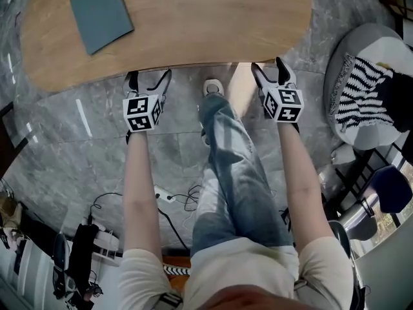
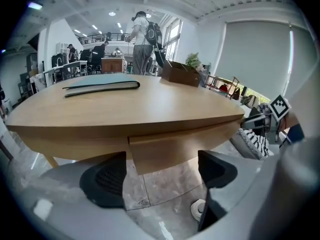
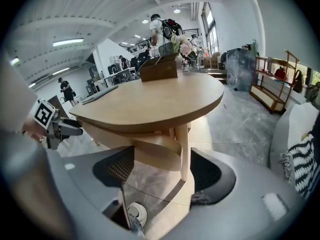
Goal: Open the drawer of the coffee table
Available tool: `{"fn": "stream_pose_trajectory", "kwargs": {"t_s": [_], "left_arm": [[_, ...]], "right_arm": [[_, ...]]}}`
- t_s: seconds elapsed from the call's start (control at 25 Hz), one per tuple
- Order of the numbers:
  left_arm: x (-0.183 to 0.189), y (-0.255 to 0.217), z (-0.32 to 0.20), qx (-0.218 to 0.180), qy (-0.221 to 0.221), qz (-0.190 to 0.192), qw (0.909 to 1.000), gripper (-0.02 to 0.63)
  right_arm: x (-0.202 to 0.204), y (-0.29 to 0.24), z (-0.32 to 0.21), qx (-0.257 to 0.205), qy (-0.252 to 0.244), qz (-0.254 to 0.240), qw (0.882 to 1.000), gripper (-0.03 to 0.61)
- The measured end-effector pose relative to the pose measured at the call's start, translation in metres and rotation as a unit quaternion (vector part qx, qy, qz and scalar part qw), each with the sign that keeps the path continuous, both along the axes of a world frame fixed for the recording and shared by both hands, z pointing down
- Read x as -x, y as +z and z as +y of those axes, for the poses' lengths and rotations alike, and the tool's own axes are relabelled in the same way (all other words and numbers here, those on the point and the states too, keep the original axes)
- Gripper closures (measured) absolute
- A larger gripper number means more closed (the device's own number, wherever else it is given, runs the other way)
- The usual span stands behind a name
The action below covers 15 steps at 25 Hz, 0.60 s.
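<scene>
The oval wooden coffee table (image 1: pixel 193 18) fills the top of the head view, with a grey-blue book (image 1: pixel 100 11) lying on it. My left gripper (image 1: pixel 150 77) hangs open just below the table's near edge, left of my knee. In the left gripper view its jaws (image 2: pixel 160 176) stand wide with nothing between them, facing the drawer front (image 2: pixel 175 149) under the tabletop, a short gap away. My right gripper (image 1: pixel 269 68) is open too, at the edge on the right. Its view looks past empty jaws (image 3: pixel 165 176) at the drawer's curved front (image 3: pixel 155 154) and a table leg (image 3: pixel 184 149).
My jeans-clad leg and white shoe (image 1: pixel 211 87) sit between the grippers. A round grey seat with a striped cushion (image 1: pixel 364 89) stands to the right. A power strip with cables (image 1: pixel 164 196) lies on the marble floor. A brown box (image 2: pixel 177 74) rests on the table's far side.
</scene>
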<state>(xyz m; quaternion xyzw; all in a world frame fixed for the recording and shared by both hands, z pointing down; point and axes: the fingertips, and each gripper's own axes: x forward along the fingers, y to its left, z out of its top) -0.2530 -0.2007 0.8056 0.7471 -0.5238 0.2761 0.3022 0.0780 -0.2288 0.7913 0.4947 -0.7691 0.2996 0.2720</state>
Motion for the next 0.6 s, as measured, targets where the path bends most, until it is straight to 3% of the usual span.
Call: {"fn": "stream_pose_trajectory", "kwargs": {"t_s": [0.24, 0.6], "left_arm": [[-0.009, 0.006, -0.012, 0.005, 0.026, 0.004, 0.9996, 0.164], [-0.011, 0.008, -0.016, 0.018, 0.038, -0.007, 0.9991, 0.164]], "right_arm": [[0.008, 0.018, 0.002, 0.023, -0.037, 0.001, 0.999, 0.238], [0.008, 0.019, 0.0, 0.031, -0.014, -0.001, 0.999, 0.259]]}}
